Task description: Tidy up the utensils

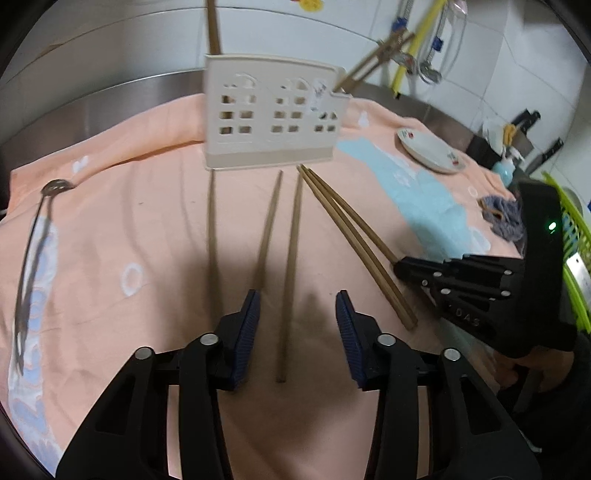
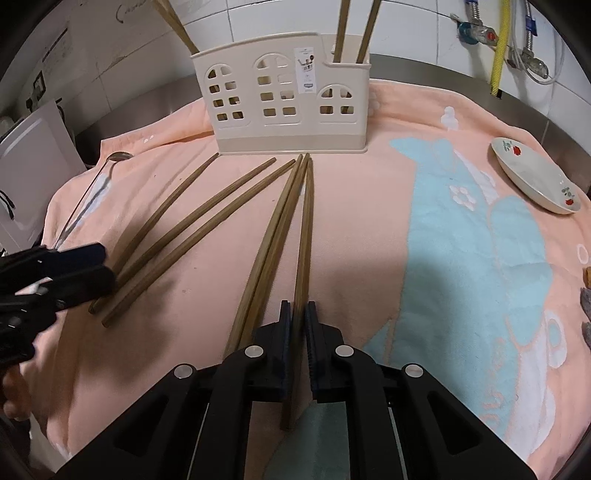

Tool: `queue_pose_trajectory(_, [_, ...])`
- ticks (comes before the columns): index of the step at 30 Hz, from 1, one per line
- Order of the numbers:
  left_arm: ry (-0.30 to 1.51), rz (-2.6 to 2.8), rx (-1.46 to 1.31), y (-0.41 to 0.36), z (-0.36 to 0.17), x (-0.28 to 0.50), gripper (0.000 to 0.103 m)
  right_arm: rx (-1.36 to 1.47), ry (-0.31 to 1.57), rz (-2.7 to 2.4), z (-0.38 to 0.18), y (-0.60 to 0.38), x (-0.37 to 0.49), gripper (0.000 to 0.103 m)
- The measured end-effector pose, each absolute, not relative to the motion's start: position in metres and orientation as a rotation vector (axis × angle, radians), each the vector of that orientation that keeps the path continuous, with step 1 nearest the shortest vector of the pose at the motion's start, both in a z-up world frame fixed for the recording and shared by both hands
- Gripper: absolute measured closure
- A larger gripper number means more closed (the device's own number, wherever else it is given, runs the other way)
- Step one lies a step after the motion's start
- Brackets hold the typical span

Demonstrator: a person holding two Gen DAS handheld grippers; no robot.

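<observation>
Several brown chopsticks lie on a pink towel (image 1: 147, 229) in front of a cream utensil holder (image 1: 273, 114) (image 2: 284, 103), where more chopsticks (image 2: 341, 29) stand. My left gripper (image 1: 298, 314) is open, low over the towel. One loose chopstick (image 1: 291, 251) lies between its blue pads, and neither pad touches it. My right gripper (image 2: 299, 306) is shut on a single chopstick (image 2: 304, 229) near its thick end, with two more (image 2: 269, 240) lying just to the left. From the right wrist view, my left gripper (image 2: 107, 266) sits over the ends of the left chopsticks.
A metal spoon (image 1: 33, 236) (image 2: 92, 184) lies at the towel's left edge. A white plate (image 1: 430, 149) (image 2: 532, 177) sits at the right rear. A grey cloth (image 1: 506, 218) and a green rack (image 1: 569, 229) are further right. A tiled wall with pipes stands behind.
</observation>
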State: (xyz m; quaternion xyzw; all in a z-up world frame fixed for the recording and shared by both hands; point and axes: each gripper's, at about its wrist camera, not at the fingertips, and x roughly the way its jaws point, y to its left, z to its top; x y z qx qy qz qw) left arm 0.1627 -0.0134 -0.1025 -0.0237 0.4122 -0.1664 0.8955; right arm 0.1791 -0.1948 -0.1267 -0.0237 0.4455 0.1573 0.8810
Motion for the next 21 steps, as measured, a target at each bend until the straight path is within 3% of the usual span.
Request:
queue_pose_trajectory(6, [0.898, -0.334, -0.031, -0.019, -0.118, 0.18, 0.079, -0.052, 0.89, 0.317, -0.116, -0.207, 0.173, 0.096])
queue_pose_trajectory(16, [0.932, -0.312, -0.01, -0.025, -0.131, 0.189, 0.086, -0.082, 0.767, 0.332, -0.079, -0.217, 0.159, 0.096])
queue_pose_trajectory(21, [0.927, -0.282, 0.025, -0.03, -0.131, 0.189, 0.094, -0.072, 0.708, 0.344, -0.058, -0.22, 0.153, 0.096])
